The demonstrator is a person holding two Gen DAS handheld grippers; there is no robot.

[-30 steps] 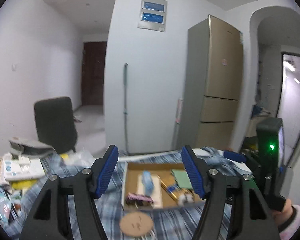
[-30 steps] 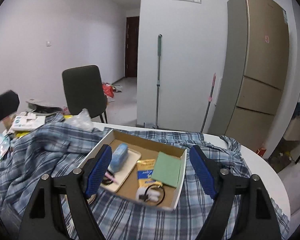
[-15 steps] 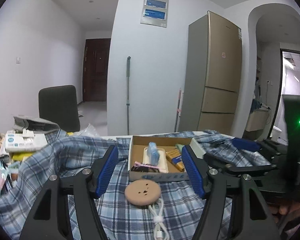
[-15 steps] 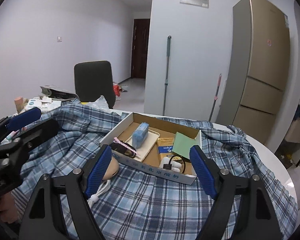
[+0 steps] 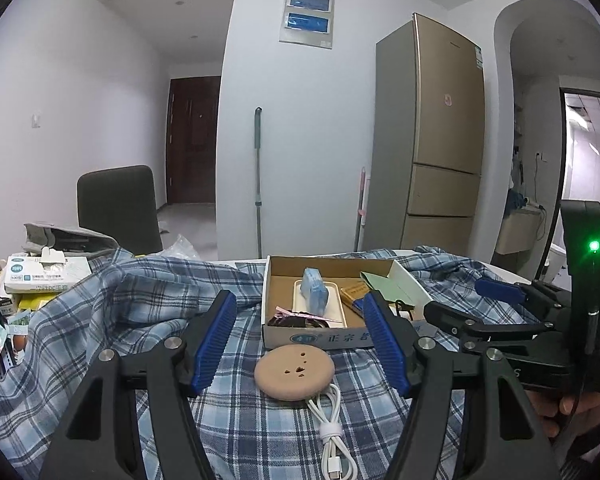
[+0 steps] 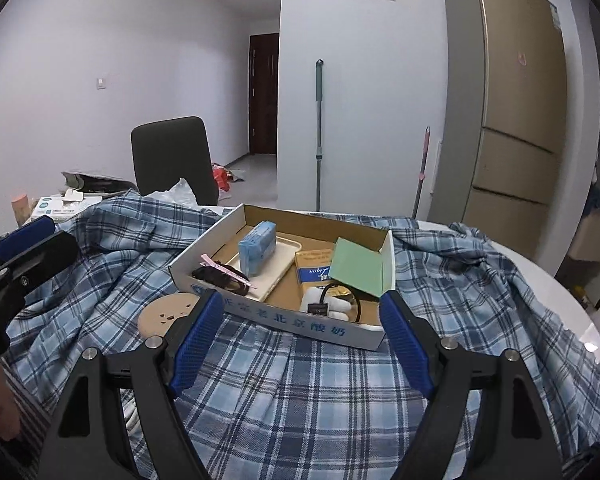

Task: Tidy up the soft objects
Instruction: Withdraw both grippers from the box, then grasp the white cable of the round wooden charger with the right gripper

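A blue plaid shirt point(image 5: 112, 312) point(image 6: 320, 392) lies spread and rumpled over the table. On it stands a shallow cardboard box point(image 5: 332, 338) point(image 6: 284, 320) with small items in it. A round tan pad point(image 5: 294, 368) point(image 6: 162, 314) and a white cable point(image 5: 332, 432) lie on the shirt in front of the box. My left gripper point(image 5: 300, 340) is open and empty, low over the shirt, with the pad between its fingers. My right gripper point(image 6: 302, 336) is open and empty just before the box; it also shows at the right of the left wrist view point(image 5: 496, 300).
A tissue box point(image 5: 46, 274) and clutter sit at the table's left edge. A black chair point(image 6: 172, 156) stands behind the table. A bare white tabletop point(image 6: 560, 300) shows at the right. A fridge point(image 5: 444, 140) and a mop point(image 5: 257, 184) stand by the far wall.
Both grippers have come down and drawn back towards me, so the views are lower over the shirt. The pad and cable came into view. Both stayed open.
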